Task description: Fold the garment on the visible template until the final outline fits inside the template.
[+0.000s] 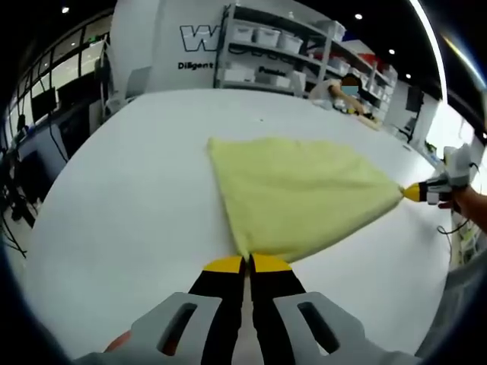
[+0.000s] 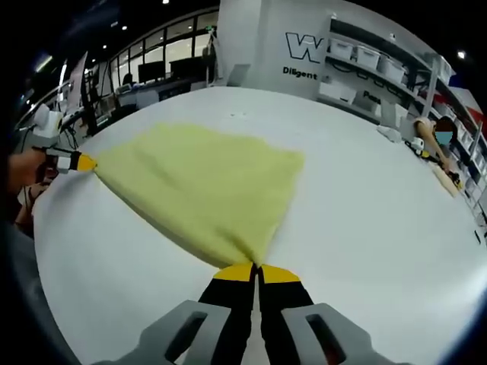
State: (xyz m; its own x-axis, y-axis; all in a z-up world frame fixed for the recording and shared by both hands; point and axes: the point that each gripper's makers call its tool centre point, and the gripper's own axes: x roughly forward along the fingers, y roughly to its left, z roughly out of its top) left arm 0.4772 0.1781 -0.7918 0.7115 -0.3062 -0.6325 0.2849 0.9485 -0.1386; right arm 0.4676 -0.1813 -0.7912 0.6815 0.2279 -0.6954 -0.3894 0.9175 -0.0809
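A broad white surface [image 1: 137,205] is seen spreading across both views. Behind it, metal shelving [image 1: 304,53] stacked with white bins [image 1: 266,34] is set against a white wall with dark lettering [image 2: 304,49]. A seated person [image 2: 435,141] is seen at the far edge. Desks with monitors [image 1: 42,103] are lined along large windows [image 2: 163,57].
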